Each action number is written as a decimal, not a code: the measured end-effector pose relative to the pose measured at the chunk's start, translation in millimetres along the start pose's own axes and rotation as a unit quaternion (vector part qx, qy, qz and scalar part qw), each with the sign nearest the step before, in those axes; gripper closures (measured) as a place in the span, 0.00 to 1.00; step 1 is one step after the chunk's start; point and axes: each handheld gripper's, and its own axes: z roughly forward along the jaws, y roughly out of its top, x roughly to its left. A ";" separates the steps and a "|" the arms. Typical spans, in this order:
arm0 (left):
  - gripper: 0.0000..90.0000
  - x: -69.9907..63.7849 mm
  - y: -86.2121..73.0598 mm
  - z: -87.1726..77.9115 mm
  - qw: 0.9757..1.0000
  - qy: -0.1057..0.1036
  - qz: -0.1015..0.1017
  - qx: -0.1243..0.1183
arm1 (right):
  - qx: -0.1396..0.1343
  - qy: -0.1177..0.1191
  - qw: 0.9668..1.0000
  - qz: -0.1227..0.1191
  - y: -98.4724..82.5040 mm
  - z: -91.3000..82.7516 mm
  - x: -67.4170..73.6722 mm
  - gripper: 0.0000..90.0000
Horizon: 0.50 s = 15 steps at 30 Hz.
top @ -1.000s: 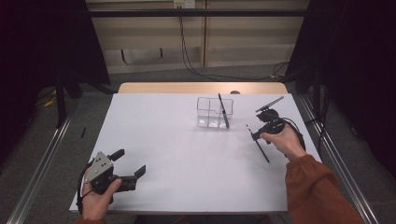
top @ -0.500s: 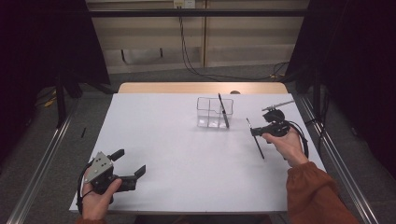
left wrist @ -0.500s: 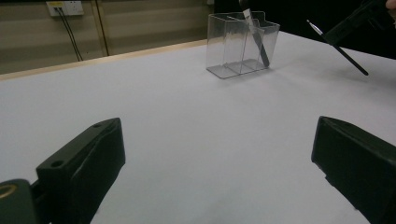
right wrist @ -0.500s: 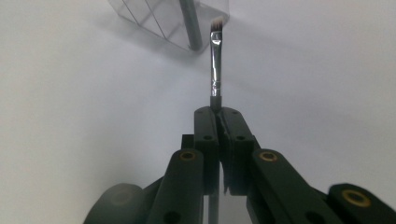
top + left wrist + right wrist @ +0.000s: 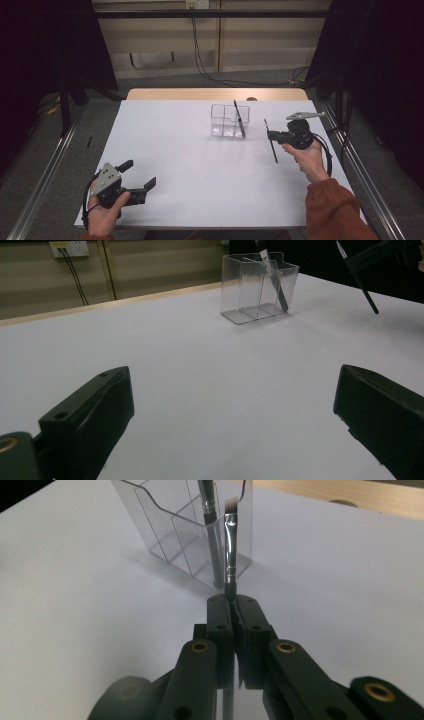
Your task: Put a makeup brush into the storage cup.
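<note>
Brushes numbered two: one (image 5: 239, 119) stood in the clear organizer (image 5: 223, 121), one (image 5: 230, 545) pinched in the closed right claw (image 5: 233, 605); left claw (image 5: 137, 176) gaped empty on the counter (image 5: 200, 165).

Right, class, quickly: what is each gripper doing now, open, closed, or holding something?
Left gripper: open, holding nothing, low over the table.
Right gripper: closed on a thin brush, near the clear organizer.

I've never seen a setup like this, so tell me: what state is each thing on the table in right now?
Right tongs: shut on a brush, held clear of the table.
Held brush: clamped by its handle, bristles up, beside the holder.
Left tongs: open, nothing between them.
Holder: clear, upright on the table.
Second brush: leaning inside the holder.
</note>
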 end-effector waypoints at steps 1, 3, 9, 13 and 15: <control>0.03 -0.1 0.0 0.1 1.000 0.000 0.000 0.000 | -0.005 0.003 1.000 0.000 -0.3 -0.2 0.2 0.96; 0.03 -0.1 0.1 0.0 1.000 0.000 0.000 0.000 | -0.018 0.004 1.000 -0.007 -0.9 -0.1 1.1 0.96; 0.03 -0.5 0.5 -0.6 1.000 0.001 0.001 -0.003 | -0.049 0.020 0.998 -0.020 -2.8 -0.7 4.3 0.96; 0.03 -0.5 0.5 -0.6 1.000 0.001 0.001 -0.002 | -0.064 0.026 0.997 -0.028 -4.2 -1.3 4.9 0.96; 0.03 -0.5 0.6 -0.7 1.000 0.001 0.001 -0.002 | -0.077 0.032 0.996 -0.028 -5.7 -1.9 4.7 0.96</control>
